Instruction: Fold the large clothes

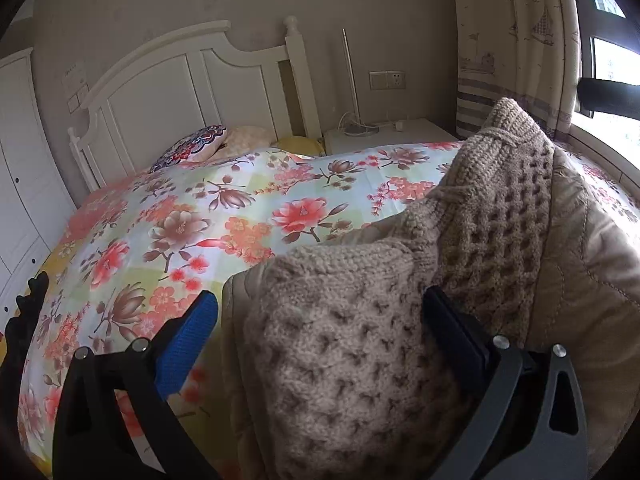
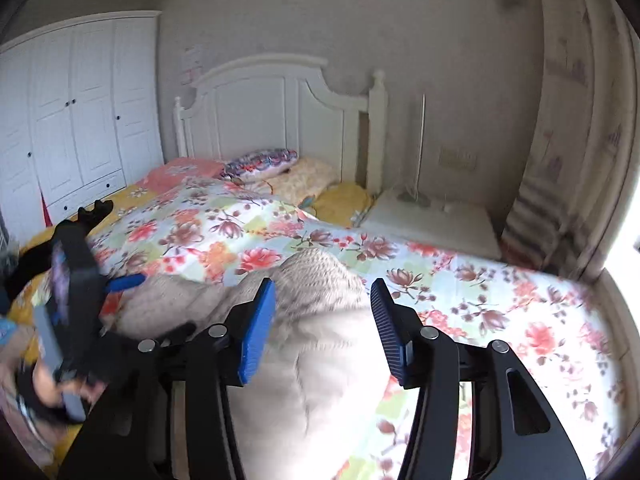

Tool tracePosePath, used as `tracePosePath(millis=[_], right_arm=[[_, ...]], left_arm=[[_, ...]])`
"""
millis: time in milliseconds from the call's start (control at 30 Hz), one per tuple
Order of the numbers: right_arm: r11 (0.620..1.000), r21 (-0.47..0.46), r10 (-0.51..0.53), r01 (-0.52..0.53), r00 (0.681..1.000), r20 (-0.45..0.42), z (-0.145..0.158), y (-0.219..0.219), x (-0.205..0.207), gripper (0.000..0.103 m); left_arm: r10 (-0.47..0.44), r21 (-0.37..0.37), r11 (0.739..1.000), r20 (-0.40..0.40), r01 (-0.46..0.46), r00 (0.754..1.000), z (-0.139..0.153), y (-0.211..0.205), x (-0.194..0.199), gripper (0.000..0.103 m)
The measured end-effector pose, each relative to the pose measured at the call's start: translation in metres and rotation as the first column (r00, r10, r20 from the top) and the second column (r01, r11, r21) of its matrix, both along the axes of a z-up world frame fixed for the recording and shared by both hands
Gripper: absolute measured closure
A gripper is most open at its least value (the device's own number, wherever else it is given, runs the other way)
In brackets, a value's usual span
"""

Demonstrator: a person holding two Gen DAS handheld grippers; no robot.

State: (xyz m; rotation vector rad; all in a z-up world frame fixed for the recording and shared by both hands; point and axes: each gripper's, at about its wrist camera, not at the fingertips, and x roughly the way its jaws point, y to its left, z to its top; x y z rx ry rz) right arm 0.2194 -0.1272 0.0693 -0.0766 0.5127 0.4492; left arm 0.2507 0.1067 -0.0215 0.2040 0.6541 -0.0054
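Observation:
A beige quilted garment (image 1: 580,264) with tan knitted parts (image 1: 340,344) lies heaped on the floral quilt (image 1: 180,220). One knitted part stands up toward the curtain. My left gripper (image 1: 320,300) has its jaws wide apart around the knit. The dark right finger (image 1: 452,328) touches the knit, while the blue left pad (image 1: 192,340) stands clear of it with quilt showing in the gap. In the blurred right wrist view my right gripper (image 2: 323,300) hovers open over the garment (image 2: 320,360), nothing between its pads. My left gripper (image 2: 80,280) shows there at the left, held by a hand (image 2: 44,392).
The bed has a white headboard (image 1: 180,80) and pillows (image 1: 192,148) at its far end. A white nightstand (image 1: 384,132) with a thin lamp stands beside it, and a wardrobe (image 2: 80,120) on the left. The curtain (image 1: 516,40) and window are on the right. A black object (image 1: 28,312) lies at the quilt's left edge.

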Motion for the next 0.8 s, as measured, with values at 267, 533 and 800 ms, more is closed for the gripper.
tracePosePath(millis=[267, 533, 800], right_arm=[[0.96, -0.249, 0.036, -0.131, 0.934, -0.355, -0.094, 0.076, 0.107, 0.054], [0.947, -0.292, 0.028, -0.135, 0.939, -0.343, -0.094, 0.086, 0.104, 0.053], [0.993, -0.101, 0.038, -0.062, 0.973, -0.229, -0.027, 0.058, 0.093, 0.054]], left_arm=[[0.056, 0.03, 0.998, -0.014, -0.056, 0.998, -0.008, 0.003, 0.002, 0.002], [0.063, 0.027, 0.998, -0.011, -0.063, 0.998, -0.009, 0.006, 0.002, 0.002], [0.041, -0.008, 0.999, -0.033, -0.041, 0.999, -0.011, 0.012, 0.003, 0.002]])
